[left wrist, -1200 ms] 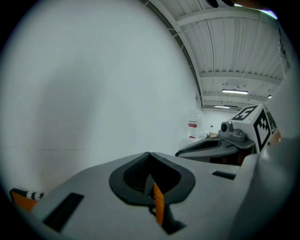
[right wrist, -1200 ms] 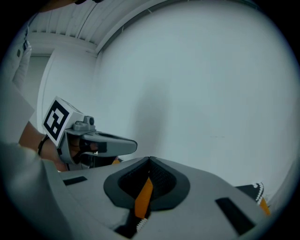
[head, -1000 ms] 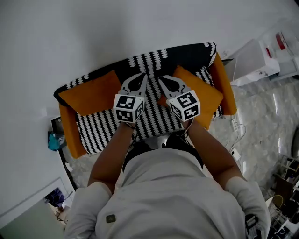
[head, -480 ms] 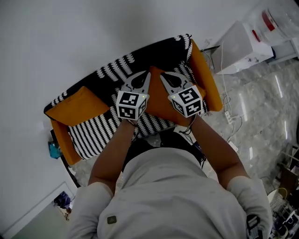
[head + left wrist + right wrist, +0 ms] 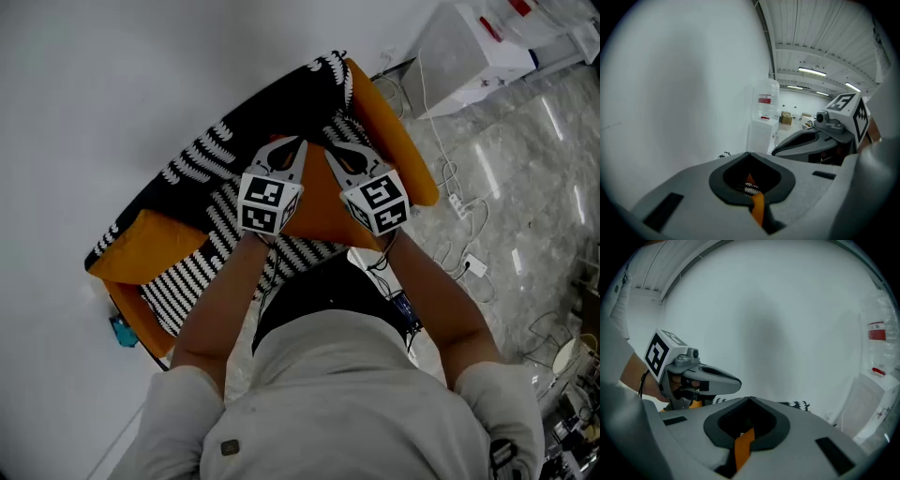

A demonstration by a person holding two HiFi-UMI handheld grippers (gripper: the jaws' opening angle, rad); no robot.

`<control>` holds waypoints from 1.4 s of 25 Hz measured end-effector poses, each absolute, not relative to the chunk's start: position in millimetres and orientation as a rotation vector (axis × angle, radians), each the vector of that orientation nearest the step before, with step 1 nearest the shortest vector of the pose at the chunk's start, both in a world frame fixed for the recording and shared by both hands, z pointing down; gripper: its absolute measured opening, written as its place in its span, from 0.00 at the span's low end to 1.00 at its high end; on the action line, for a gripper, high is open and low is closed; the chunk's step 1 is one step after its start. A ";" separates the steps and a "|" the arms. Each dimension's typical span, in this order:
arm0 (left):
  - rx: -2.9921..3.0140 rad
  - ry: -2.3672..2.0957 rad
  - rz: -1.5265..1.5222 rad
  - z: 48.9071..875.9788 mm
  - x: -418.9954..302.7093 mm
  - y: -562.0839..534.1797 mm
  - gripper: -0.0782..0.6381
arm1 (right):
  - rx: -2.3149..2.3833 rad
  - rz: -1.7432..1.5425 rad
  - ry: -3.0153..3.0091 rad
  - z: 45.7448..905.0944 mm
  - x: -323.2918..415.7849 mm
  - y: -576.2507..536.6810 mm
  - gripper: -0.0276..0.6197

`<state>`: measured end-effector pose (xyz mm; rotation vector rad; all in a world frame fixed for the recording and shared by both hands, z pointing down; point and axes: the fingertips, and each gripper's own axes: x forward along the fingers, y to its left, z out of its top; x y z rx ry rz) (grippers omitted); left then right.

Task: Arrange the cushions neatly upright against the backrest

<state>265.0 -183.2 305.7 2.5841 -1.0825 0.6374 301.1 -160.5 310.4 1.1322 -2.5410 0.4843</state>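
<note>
2 grippers: side by side above the right half of the sofa (image 5: 202, 155), tips toward the backrest (image 5: 281, 103).
Left gripper (image 5: 292, 148): jaws pressed together with nothing between them. In the left gripper view only a thin strip of orange shows behind the slit.
Right gripper (image 5: 336, 155): jaws also closed on nothing, with the same orange strip behind the slit in the right gripper view.
Right cushion (image 5: 314, 211): orange, on the seat near the right armrest (image 5: 389, 141), directly under both grippers. Whether the tips touch it, I cannot tell.
Left cushion (image 5: 150, 246): orange, at the left end of the seat, well apart from the grippers.
Sofa cover: black and white stripes, and the back stands against a white wall (image 5: 112, 75).
Floor (image 5: 525, 187): pale stone, with white cables (image 5: 459, 216) lying beside the right armrest.
Water dispenser (image 5: 464, 52): white, beyond the right armrest.
</note>
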 end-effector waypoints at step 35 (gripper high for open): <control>2.516 0.126 1.601 683.9 304.7 -212.0 0.33 | 0.561 0.577 -2.096 660.9 387.8 -198.6 0.38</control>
